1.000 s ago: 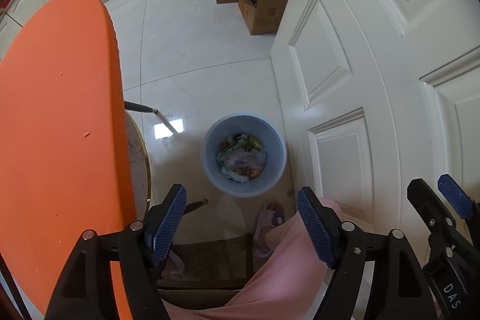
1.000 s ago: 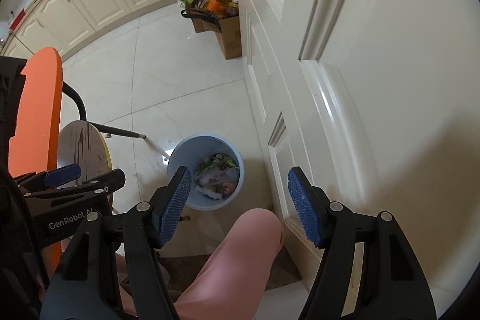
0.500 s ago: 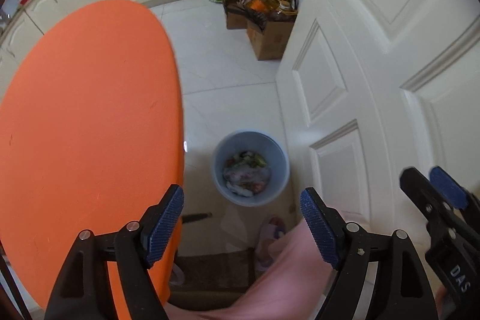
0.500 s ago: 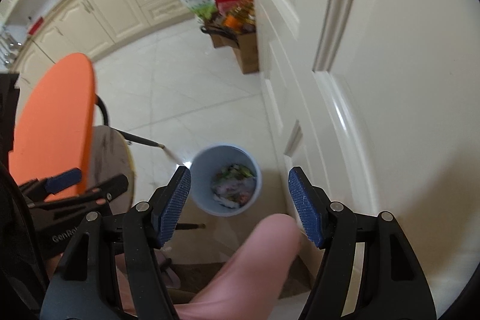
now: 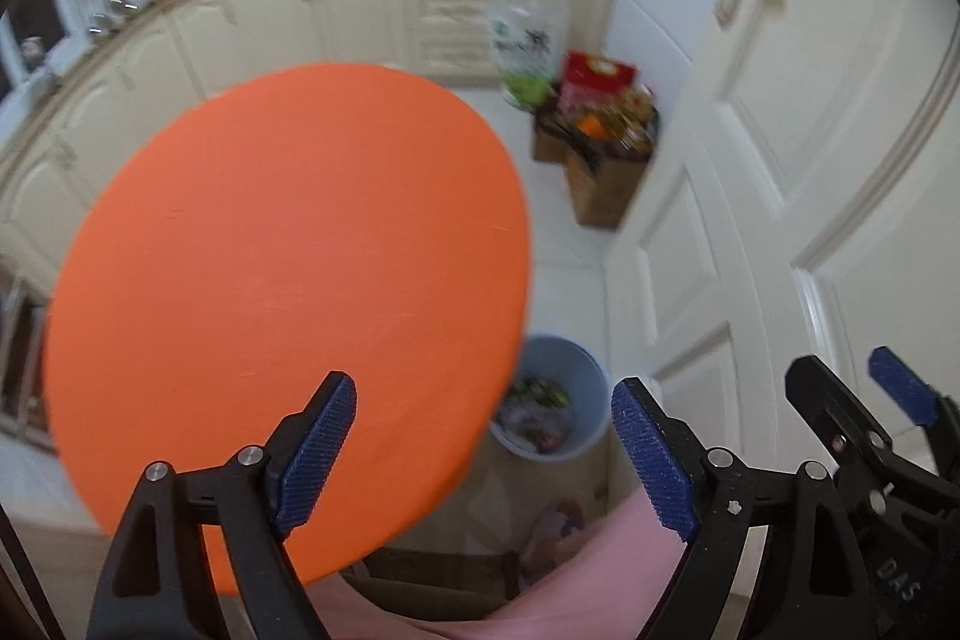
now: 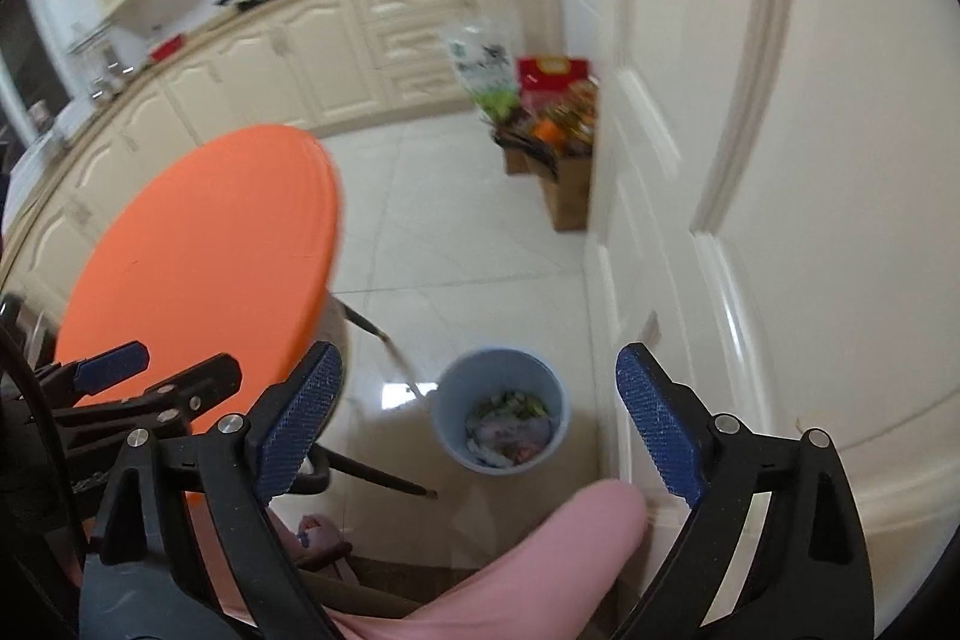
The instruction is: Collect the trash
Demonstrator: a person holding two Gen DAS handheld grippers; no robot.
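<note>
1. Two grippers hang over the kitchen floor with nothing in them: the left gripper (image 5: 483, 451) and the right gripper (image 6: 480, 430) both have their jaws spread and opening wider, with only floor and bin showing between the blue pads.
2. Against the views of a second ago, both cameras now take in far more of the room. The cabinets (image 6: 336, 40) and the cluttered desk along the wall have come into sight, and the orange round desk (image 5: 288, 292) now fills much of the left view.
3. Trash (image 6: 510, 427) lies in the pale blue bin (image 6: 501, 370), which stands on the tiles close beside the white door (image 6: 750, 160). In the left view the bin (image 5: 576, 370) is partly hidden behind the orange desk's edge.
4. My reading is that a drop into the bin is done and both hands are pulling away (no loose litter shows on the orange desk or the floor). Whether any trash is left to fetch cannot be told from these views.
5. Writing: the right gripper's body shows "DAS" (image 5: 894, 583) in the left view. The green-and-white bag (image 6: 483, 67) and red pack (image 6: 552, 70) over the cardboard boxes (image 6: 564, 184) are too blurred to read now.
6. A pink sleeve (image 6: 540, 550) shows at the bottom.
</note>
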